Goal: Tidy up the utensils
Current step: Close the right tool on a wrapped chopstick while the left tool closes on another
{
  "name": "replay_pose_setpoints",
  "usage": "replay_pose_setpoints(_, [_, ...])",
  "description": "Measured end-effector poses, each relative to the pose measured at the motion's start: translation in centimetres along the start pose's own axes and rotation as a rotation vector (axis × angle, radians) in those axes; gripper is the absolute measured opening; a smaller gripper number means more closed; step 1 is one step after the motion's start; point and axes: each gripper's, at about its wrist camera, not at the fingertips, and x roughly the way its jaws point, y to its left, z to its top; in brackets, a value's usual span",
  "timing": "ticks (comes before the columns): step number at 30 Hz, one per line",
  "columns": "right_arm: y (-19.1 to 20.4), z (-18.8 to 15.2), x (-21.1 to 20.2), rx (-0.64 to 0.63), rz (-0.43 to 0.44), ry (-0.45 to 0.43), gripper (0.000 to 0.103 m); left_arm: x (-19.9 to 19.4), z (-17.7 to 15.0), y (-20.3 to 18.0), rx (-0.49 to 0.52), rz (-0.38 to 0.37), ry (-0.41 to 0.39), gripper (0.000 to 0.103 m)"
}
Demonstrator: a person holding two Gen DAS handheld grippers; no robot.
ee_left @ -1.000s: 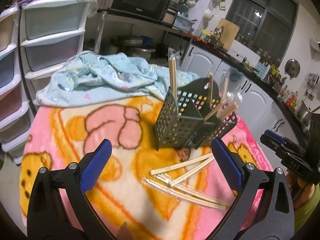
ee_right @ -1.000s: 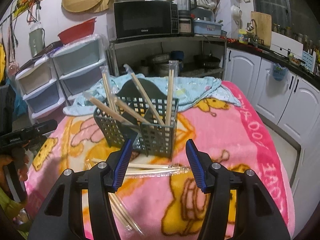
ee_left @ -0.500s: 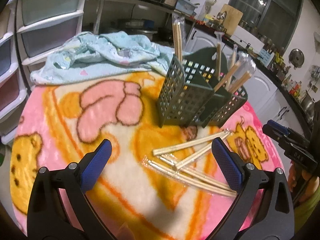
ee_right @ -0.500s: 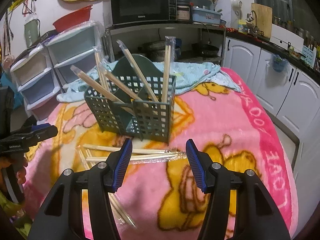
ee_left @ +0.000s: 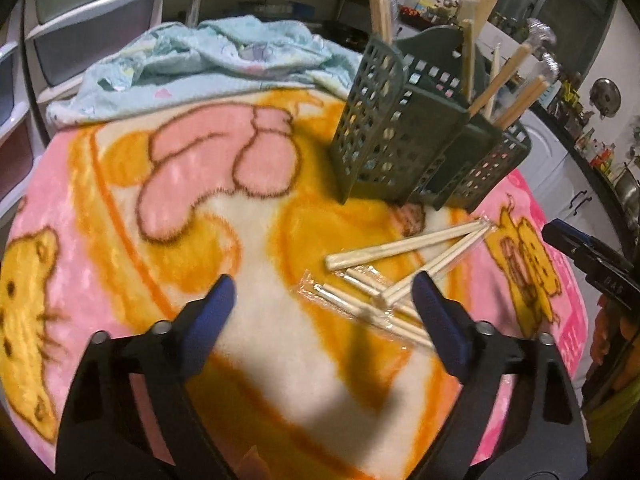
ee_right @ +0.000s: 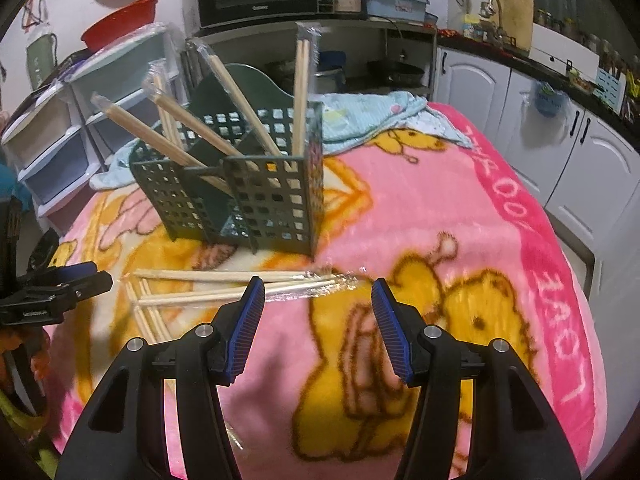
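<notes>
Right claw: the right gripper point(ee_right: 318, 322), blue-padded fingers parted wide and holding nothing, hovers just short of the loose chopsticks.
Left claw: the left gripper point(ee_left: 324, 316) is spread wider, also empty, with the pile between its pads.
Chopsticks: pale wooden pairs in clear plastic sleeves point(ee_right: 240, 286) lie crossed on the pink cartoon blanket point(ee_right: 500, 216), just in front of the dark green perforated plastic utensil caddy point(ee_right: 248, 192).
Handling: light and stiff, probably; the wrap looks slick, so pinch mid-length, across both sticks.
Caddy: several wrapped pairs point(ee_left: 516, 96) stand in it; which compartment each occupies is hard to tell.
</notes>
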Motion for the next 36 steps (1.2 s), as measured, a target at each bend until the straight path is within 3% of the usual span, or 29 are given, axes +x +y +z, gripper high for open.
replay_pose_setpoints(9, [-1.2,0.1,1.7,0.038,-0.012,0.026,0.054,1.6,-0.2,1.1,-0.061,-0.05,0.053,0.034])
replay_pose_setpoints(13, [-1.6,0.4,2.9,0.048,-0.01,0.044,0.053,2.0,-0.3,1.1,-0.057,-0.044,0.055,0.032])
replay_pose_setpoints(18, [-2.7,0.6,5.2,0.083,-0.004,0.097,0.053,2.2,-0.3,1.3,-0.048,-0.025,0.057,0.021])
replay_pose_setpoints(22, [-3.6,0.5,6.8,0.129,0.003,0.131,0.042,2.3,-0.3,1.3,-0.025,-0.013,0.058,0.018])
replay_pose_setpoints(36, [-5.4,0.6,9.5,0.23,0.058,0.159,0.026,2.3,-0.3,1.3,-0.018,-0.007,0.051,0.016])
